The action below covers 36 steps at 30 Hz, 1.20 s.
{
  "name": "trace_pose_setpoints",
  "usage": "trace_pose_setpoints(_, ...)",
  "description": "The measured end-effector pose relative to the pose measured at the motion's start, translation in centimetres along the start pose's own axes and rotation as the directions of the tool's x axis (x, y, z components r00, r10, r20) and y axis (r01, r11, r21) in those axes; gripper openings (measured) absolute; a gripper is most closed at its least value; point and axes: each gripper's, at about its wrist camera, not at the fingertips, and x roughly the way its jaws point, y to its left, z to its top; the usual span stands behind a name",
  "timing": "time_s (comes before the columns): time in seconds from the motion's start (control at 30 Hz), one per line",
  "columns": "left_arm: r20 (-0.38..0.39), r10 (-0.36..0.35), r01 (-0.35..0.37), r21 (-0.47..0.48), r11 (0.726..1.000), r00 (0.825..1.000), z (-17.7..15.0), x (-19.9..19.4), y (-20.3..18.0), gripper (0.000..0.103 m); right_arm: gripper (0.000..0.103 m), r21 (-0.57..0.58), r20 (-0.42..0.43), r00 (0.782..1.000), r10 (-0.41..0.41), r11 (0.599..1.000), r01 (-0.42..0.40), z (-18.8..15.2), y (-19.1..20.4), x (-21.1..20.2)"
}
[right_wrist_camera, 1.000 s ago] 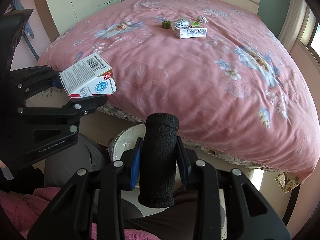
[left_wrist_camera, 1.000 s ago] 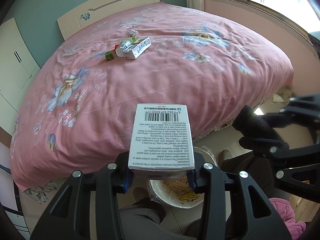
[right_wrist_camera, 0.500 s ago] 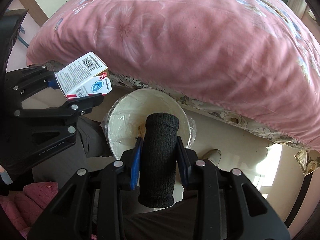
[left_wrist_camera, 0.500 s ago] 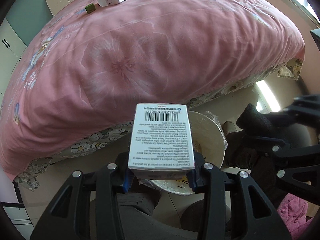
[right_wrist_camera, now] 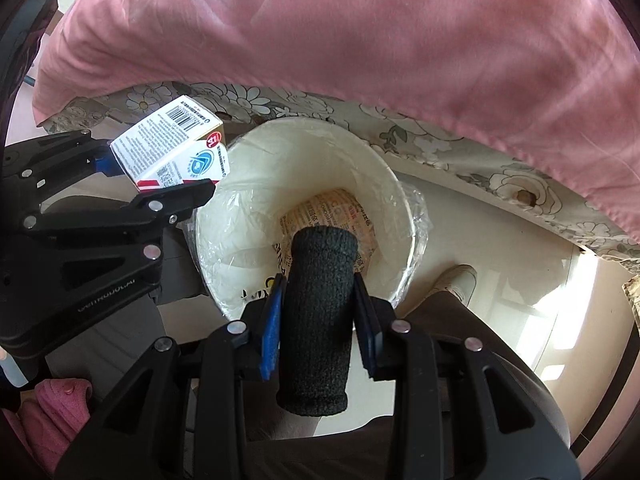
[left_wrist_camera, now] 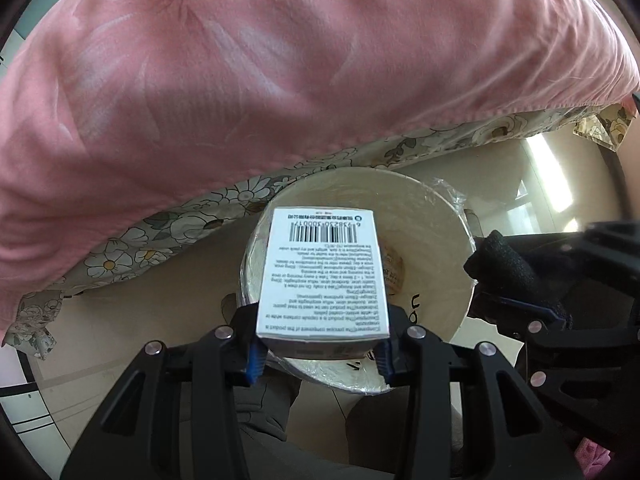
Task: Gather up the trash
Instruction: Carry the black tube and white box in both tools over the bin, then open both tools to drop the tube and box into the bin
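The left gripper [left_wrist_camera: 320, 354] is clamped on a white medicine box [left_wrist_camera: 323, 276] and the right gripper [right_wrist_camera: 318, 330] on a black foam tube [right_wrist_camera: 318, 320], both above the lined waste bin [right_wrist_camera: 224, 248] beside the bed [right_wrist_camera: 360, 40]. The box hangs near the rim, so it may fall outside. The bin holds printed wrappers [right_wrist_camera: 332, 212].

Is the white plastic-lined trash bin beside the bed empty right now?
No, a piece of printed paper packaging already lies at the bottom of the white plastic-lined trash bin.
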Motion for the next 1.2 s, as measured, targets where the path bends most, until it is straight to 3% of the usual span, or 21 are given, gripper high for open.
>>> trace_pose_setpoints(0.7, -0.182, -0.038, 0.023, -0.087, 0.996, 0.983, 1.6, 9.9, 1.3, 0.045, 0.034, 0.114, -0.139, 0.989, 0.055, 0.993, -0.039, 2.0, -1.0, 9.2)
trace_pose_setpoints(1.2, -0.287, -0.103, 0.064, -0.142, 0.988, 0.952, 2.2, 15.4, 1.5, 0.045, 0.034, 0.135, -0.209, 0.976, 0.055, 0.991, -0.027, 3.0, -0.8, 14.2)
